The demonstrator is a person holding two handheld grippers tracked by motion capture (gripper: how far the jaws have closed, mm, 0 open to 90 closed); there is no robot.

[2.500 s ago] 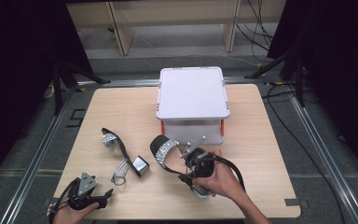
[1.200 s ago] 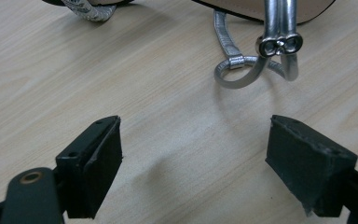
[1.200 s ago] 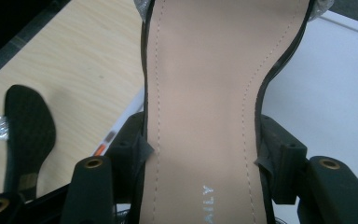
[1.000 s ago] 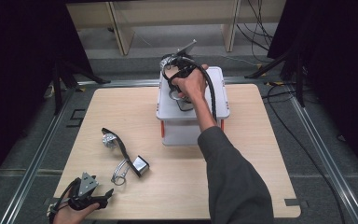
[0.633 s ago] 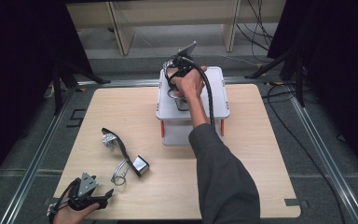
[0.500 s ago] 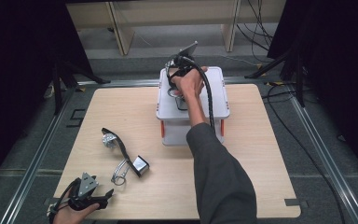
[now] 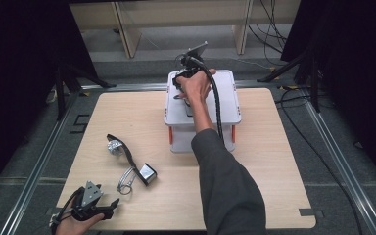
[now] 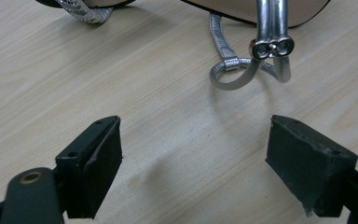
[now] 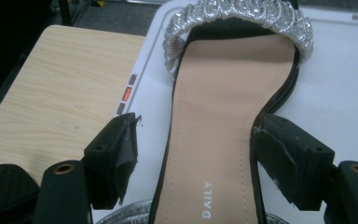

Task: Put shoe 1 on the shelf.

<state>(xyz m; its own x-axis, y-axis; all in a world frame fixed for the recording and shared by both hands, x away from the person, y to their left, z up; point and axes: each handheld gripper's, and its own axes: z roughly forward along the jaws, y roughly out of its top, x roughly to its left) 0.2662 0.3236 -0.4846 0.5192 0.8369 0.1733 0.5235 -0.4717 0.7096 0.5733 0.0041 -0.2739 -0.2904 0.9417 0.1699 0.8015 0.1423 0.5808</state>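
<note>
Right gripper view: right tongs [image 9: 193,158] just opened, straddling sandal [image 9: 228,116]; left tongs [image 8: 193,168] open.

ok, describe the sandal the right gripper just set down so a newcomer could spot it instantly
Find the white lidded plastic box at the far middle of the wooden table. On its lid lies a flat sandal with a tan insole, between the right gripper jaws, which have just been opening. Unlike the other sandal on the table, it sits raised on the box, with its braided silver strap across the front.

Matt tan insole on sandal [image 9: 223,121], glittery silver strap [image 9: 242,14], pale wood-grain table [image 7: 127,117]
</note>
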